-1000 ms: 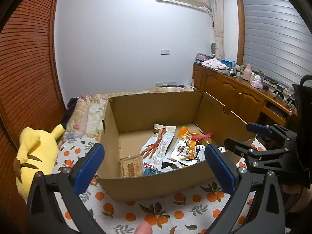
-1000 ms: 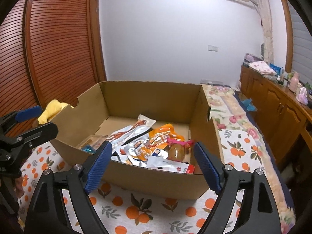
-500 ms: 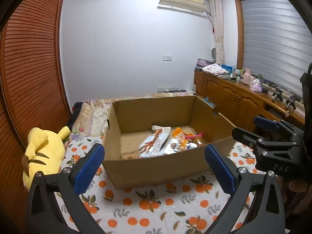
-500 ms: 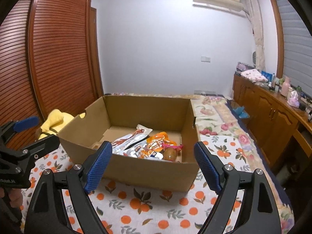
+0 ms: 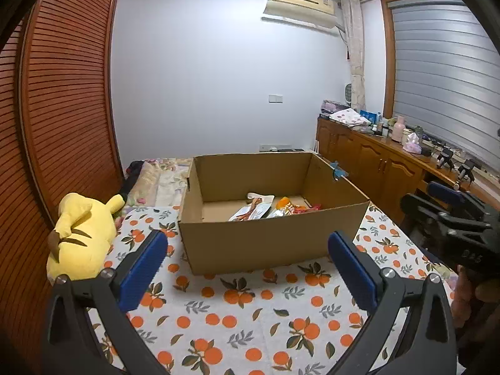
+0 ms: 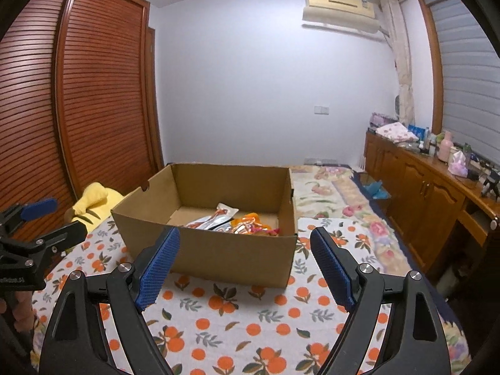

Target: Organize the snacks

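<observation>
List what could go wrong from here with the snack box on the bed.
1. The cardboard box sits on a soft orange-print bedspread; pressing down on one wall may tip or slide it.
2. The snack packets lie piled in one corner, overlapping, so a gripper may catch two at once.
3. The left gripper and right gripper, both open and empty, face the same box from close together and could collide.
</observation>
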A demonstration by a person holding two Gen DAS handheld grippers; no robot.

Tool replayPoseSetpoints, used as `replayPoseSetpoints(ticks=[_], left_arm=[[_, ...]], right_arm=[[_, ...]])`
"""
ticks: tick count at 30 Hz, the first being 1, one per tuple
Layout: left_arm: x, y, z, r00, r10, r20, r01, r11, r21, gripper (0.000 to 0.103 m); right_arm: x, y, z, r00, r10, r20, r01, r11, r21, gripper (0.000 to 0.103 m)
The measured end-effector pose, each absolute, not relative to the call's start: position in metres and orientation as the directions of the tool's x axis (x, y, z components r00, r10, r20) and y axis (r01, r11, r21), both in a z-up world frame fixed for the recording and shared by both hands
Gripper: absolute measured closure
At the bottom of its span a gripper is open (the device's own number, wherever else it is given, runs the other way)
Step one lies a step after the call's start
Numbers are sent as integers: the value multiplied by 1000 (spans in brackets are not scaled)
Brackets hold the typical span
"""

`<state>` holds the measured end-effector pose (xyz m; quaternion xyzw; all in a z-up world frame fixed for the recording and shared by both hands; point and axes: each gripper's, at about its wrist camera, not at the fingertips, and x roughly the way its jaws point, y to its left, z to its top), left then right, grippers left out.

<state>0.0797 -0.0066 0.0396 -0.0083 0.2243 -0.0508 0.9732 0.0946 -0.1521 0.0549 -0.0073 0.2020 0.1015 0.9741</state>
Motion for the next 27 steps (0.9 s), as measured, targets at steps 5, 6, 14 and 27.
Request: replayPoseSetpoints(ticks=[5, 6, 14, 27], left_arm=[[66, 1, 39, 898, -85, -432, 72, 996, -47, 0], [62, 2, 40, 900, -79, -428, 66, 997, -45, 0], [36, 7, 42, 920, -27, -390, 27, 1000, -7, 0], [26, 3, 34, 918, -35, -395, 37, 999, -2, 0]], right_arm=[[75, -155, 56, 906, 193, -376, -196, 980, 31, 16], [71, -156, 57, 908, 195, -371, -195, 980, 36, 16], [50, -161, 56, 917, 189, -351, -183, 982, 49, 18], [41, -160, 46, 923, 173, -343, -171, 985, 37, 18]])
